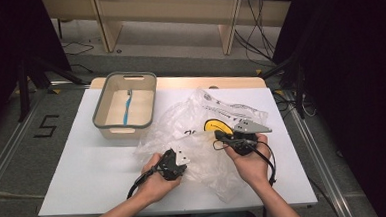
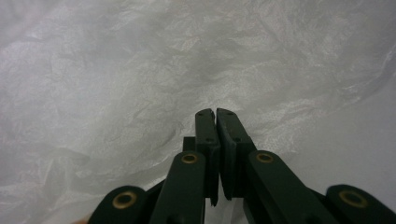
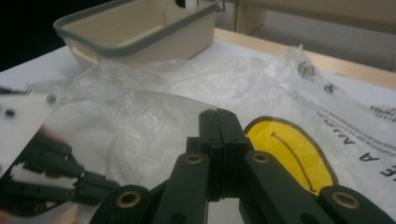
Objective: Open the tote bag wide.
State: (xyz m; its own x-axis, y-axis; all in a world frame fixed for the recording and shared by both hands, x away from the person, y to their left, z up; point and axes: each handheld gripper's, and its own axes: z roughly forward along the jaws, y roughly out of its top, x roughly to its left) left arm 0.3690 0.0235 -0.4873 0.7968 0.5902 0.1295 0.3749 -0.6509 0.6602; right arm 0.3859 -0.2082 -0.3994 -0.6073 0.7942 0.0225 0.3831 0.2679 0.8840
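A crumpled clear plastic bag (image 1: 201,120) with a yellow face print (image 1: 216,125) lies on the white table (image 1: 99,168). My left gripper (image 1: 182,160) is at the bag's near left edge. In the left gripper view its jaws (image 2: 215,112) are pressed together with the thin film (image 2: 140,70) caught at their tips. My right gripper (image 1: 218,135) is at the bag's middle, beside the yellow face (image 3: 289,149). Its jaws (image 3: 218,114) are shut on a fold of the film, which rises toward them. The left gripper (image 3: 100,182) shows at the lower left of the right gripper view.
A beige basin with a grey rim (image 1: 100,106) stands at the table's back left and holds a blue toothbrush (image 1: 127,107). In the right gripper view the basin (image 3: 140,42) stands just beyond the bag. Bare table lies to the left of my hands.
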